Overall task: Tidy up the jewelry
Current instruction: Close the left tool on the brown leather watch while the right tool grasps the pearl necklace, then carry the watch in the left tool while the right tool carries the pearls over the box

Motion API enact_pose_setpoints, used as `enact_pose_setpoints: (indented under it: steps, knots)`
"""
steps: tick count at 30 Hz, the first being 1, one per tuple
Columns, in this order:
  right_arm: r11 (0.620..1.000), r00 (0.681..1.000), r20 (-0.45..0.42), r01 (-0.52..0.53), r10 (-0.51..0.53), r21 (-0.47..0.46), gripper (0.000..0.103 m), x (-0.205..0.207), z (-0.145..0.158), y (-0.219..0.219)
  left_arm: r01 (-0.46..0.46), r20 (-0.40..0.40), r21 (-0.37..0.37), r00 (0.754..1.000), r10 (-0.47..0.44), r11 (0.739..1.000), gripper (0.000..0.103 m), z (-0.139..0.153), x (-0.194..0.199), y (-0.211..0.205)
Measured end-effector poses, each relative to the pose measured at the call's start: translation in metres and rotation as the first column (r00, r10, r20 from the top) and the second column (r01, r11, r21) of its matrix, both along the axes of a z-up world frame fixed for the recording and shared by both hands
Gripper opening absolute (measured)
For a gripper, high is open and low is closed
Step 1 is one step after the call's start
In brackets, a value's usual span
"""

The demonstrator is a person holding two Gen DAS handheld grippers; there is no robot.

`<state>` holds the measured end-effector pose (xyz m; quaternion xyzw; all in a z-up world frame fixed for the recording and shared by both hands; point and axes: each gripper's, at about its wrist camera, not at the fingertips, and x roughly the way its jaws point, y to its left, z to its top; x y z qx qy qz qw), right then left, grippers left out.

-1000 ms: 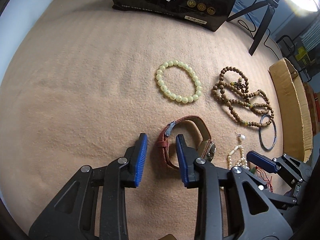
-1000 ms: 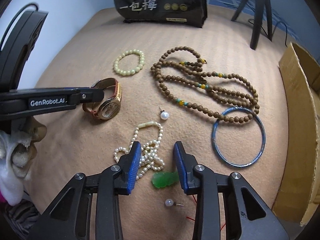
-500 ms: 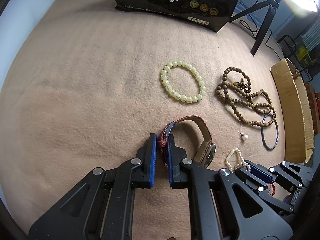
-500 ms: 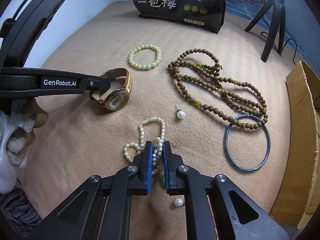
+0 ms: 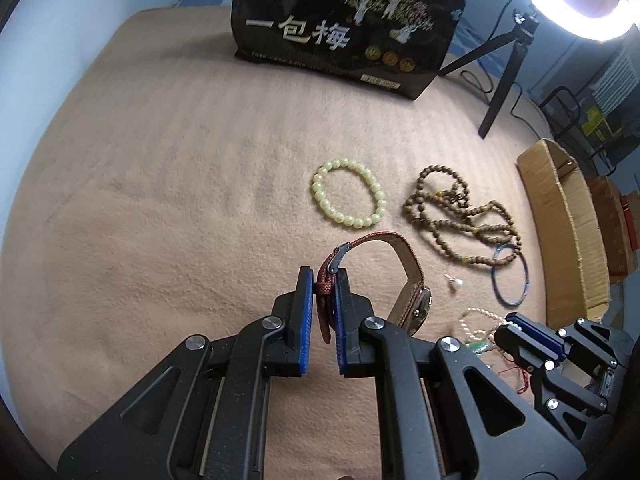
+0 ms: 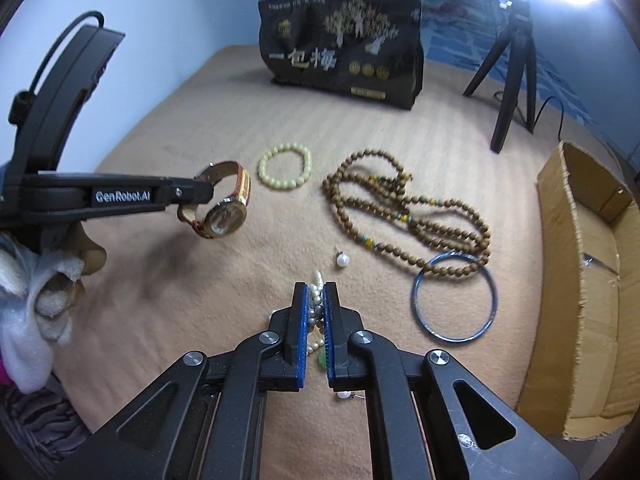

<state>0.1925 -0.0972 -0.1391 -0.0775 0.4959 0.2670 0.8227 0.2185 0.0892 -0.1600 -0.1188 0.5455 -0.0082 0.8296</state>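
Note:
My left gripper is shut on the red-brown strap of a wristwatch and holds it off the tan blanket; the watch hangs from it in the right wrist view. My right gripper is shut on a white pearl necklace with a green pendant, lifted slightly; the necklace also shows in the left wrist view. On the blanket lie a pale green bead bracelet, a long brown bead necklace, a blue bangle and two pearl earrings.
A black printed bag stands at the back of the blanket. A tripod stands at the back right. An open cardboard box lies along the right edge. A wall runs along the left.
Both grippers have risen and pulled back: the watch has come up off the blanket in the left gripper, and the pearl necklace has come up in the right one.

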Motion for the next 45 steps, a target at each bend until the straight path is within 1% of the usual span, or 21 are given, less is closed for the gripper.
enact_pose_setpoints:
  steps: [7, 18, 27, 31, 36, 40, 45]
  knots:
    - [0.999, 0.998, 0.052, 0.017, -0.019, 0.035, 0.004, 0.001, 0.024, -0.005, -0.001, 0.045, -0.02, 0.999, 0.002, 1.0, 0.008, 0.019, -0.005, -0.007]
    - [0.994, 0.989, 0.131, 0.053, -0.066, 0.099, 0.003, -0.004, 0.068, -0.026, 0.015, 0.111, -0.023, 0.994, -0.013, 1.0, 0.008, 0.043, -0.007, -0.025]
    - [0.981, 0.97, 0.192, 0.123, -0.151, 0.151, 0.003, -0.003, 0.101, -0.066, 0.061, 0.178, -0.047, 0.983, -0.052, 0.997, 0.008, 0.069, -0.008, -0.052]
    - [0.974, 0.955, 0.223, 0.163, -0.196, 0.157, 0.003, -0.007, 0.111, -0.088, 0.087, 0.203, -0.054, 0.976, -0.074, 0.995, 0.008, 0.08, -0.009, -0.069]
    - [0.959, 0.936, 0.234, 0.227, -0.262, 0.168, 0.003, -0.009, 0.116, -0.123, 0.131, 0.228, -0.065, 0.967, -0.113, 0.989, 0.008, 0.09, -0.009, -0.1]
    - [0.948, 0.918, 0.247, 0.276, -0.309, 0.161, 0.003, -0.011, 0.118, -0.148, 0.176, 0.243, -0.068, 0.958, -0.155, 0.982, 0.008, 0.095, -0.01, -0.131]
    - [0.921, 0.894, 0.233, 0.352, -0.384, 0.165, 0.003, -0.01, 0.114, -0.186, 0.227, 0.247, -0.064, 0.947, -0.205, 0.972, 0.008, 0.094, -0.008, -0.169]
